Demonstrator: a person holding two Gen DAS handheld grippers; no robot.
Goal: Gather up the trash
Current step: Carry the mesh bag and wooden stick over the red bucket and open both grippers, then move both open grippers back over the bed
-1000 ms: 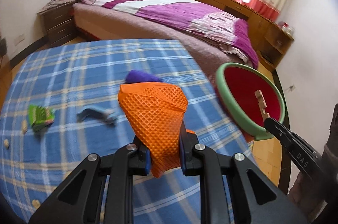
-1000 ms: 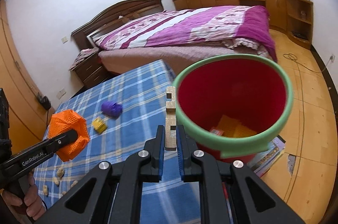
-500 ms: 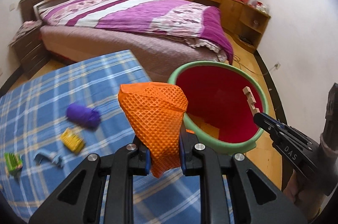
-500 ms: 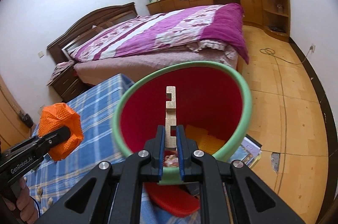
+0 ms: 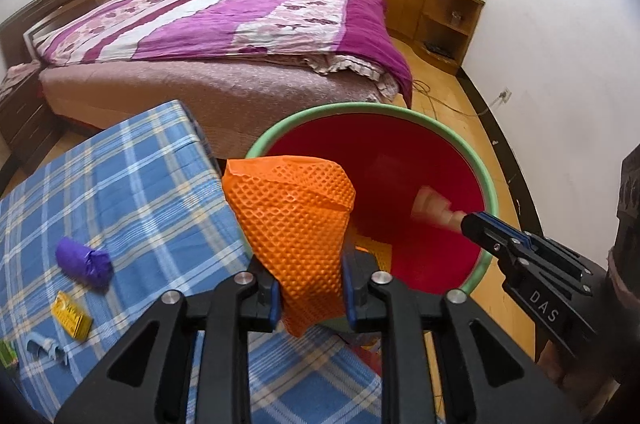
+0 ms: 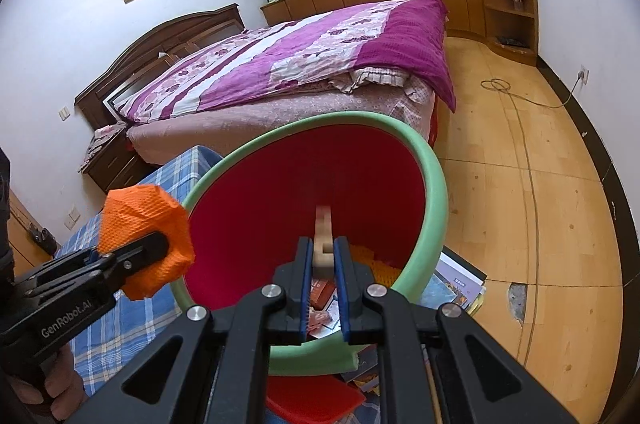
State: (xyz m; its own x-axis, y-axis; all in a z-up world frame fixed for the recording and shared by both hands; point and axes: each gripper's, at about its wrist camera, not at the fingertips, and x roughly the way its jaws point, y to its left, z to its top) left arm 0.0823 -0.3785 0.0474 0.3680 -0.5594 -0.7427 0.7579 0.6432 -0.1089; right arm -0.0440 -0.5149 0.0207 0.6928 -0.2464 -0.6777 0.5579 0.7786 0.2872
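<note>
My left gripper (image 5: 308,300) is shut on a crumpled orange mesh sheet (image 5: 292,220) and holds it at the near rim of a red bin with a green rim (image 5: 486,180). The mesh also shows in the right wrist view (image 6: 148,240). My right gripper (image 6: 324,288) sits over the bin's mouth (image 6: 434,180). Its jaws have parted, and a blurred notched wooden piece (image 6: 323,244) stands between them; the piece shows blurred in the left wrist view (image 5: 434,208). Orange and other scraps lie in the bin's bottom.
The blue plaid table (image 5: 132,192) carries a purple wad (image 5: 82,262), a yellow piece (image 5: 72,314), a blue-grey piece (image 5: 42,344) and a green scrap at its left edge. Books lie on the floor under the bin (image 6: 452,284). A bed (image 5: 224,36) stands behind.
Both grippers have moved from over the table to the bin. The right jaws have opened a little around the wooden piece, which now looks blurred as if slipping down.
</note>
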